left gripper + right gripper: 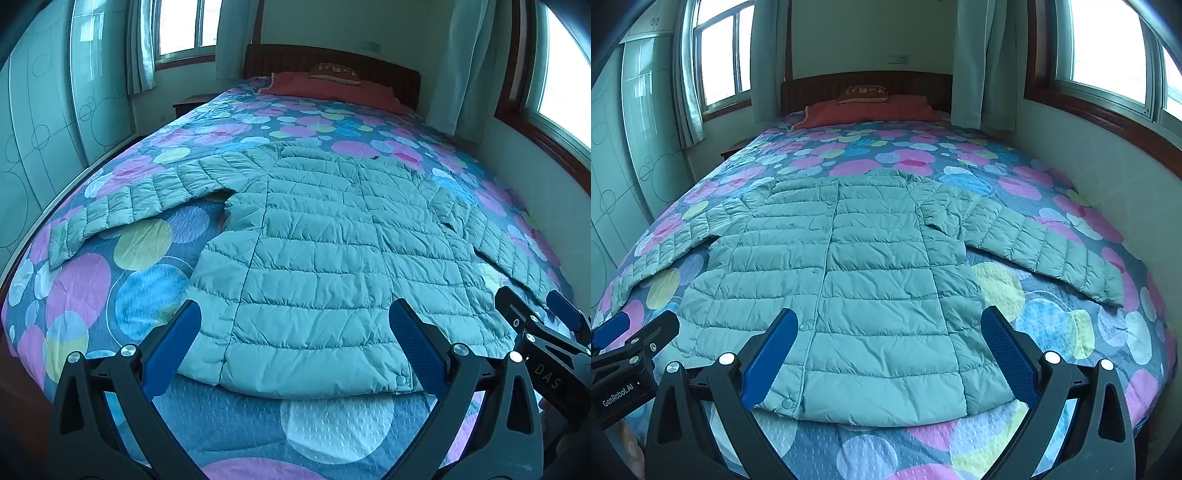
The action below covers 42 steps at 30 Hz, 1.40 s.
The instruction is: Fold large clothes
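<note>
Jacket [849, 295] flat on bed [1071, 332] — sleeves spread.

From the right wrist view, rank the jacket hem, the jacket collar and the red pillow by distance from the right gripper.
Right gripper, open:
1. Jacket hem, just ahead between the fingers.
2. Jacket collar, mid-bed.
3. Red pillow, far end by the headboard.

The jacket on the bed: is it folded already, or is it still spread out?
Spread out. The jacket lies flat on the bed cover, front closed, both sleeves stretched out sideways; no part is folded over.
</note>
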Available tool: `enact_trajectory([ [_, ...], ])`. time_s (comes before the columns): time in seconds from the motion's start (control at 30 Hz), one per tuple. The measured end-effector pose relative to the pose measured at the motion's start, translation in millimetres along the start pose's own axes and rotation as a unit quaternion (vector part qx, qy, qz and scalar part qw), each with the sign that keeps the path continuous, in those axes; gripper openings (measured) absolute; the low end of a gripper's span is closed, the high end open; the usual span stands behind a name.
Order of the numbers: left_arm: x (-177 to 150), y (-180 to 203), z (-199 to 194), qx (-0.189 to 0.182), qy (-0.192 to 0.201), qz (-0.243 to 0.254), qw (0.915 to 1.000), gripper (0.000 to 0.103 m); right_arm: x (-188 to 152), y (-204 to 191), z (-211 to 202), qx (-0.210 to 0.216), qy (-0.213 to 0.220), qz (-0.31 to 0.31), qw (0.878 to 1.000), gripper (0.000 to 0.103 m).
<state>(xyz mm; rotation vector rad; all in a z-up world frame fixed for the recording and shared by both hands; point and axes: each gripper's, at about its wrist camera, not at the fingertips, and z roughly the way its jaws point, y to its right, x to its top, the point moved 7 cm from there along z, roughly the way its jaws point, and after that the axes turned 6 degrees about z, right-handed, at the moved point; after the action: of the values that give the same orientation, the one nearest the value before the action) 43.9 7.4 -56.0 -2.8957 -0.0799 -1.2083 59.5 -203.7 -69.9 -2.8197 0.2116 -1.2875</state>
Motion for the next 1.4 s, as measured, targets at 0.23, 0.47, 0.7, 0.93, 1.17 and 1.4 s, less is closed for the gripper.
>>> enact_trajectory([
  [0.23,0,0,0,0.001,0.0,0.0,1.0,0.101,0,0,-1,0.001,0.0,0.001,1.0,0.099],
  [0.47,1,1,0,0.001,0.0,0.001,1.0,0.101,0,-1,-2,0.0,0.0,0.0,1.0,0.099],
  [0.7,0,1,0,0.001,-0.001,0.001,1.0,0.101,0,-1,-2,0.001,0.0,0.0,1.0,0.099],
  [0.93,-1,0,0,0.002,-0.002,0.001,1.0,0.101,-1,-1,-1,0.001,0.0,0.0,1.0,0.099],
  [1.17,-4,-1,0,0.001,-0.003,0.001,1.0,0.101,-3,-2,2,0.001,-0.001,0.0,1.0,0.099],
  [1.4,-12,-10,9,-0.002,-0.014,-0.006,0.9999,0.101,-9,-1,14,0.001,-0.011,0.002,1.0,0.099],
])
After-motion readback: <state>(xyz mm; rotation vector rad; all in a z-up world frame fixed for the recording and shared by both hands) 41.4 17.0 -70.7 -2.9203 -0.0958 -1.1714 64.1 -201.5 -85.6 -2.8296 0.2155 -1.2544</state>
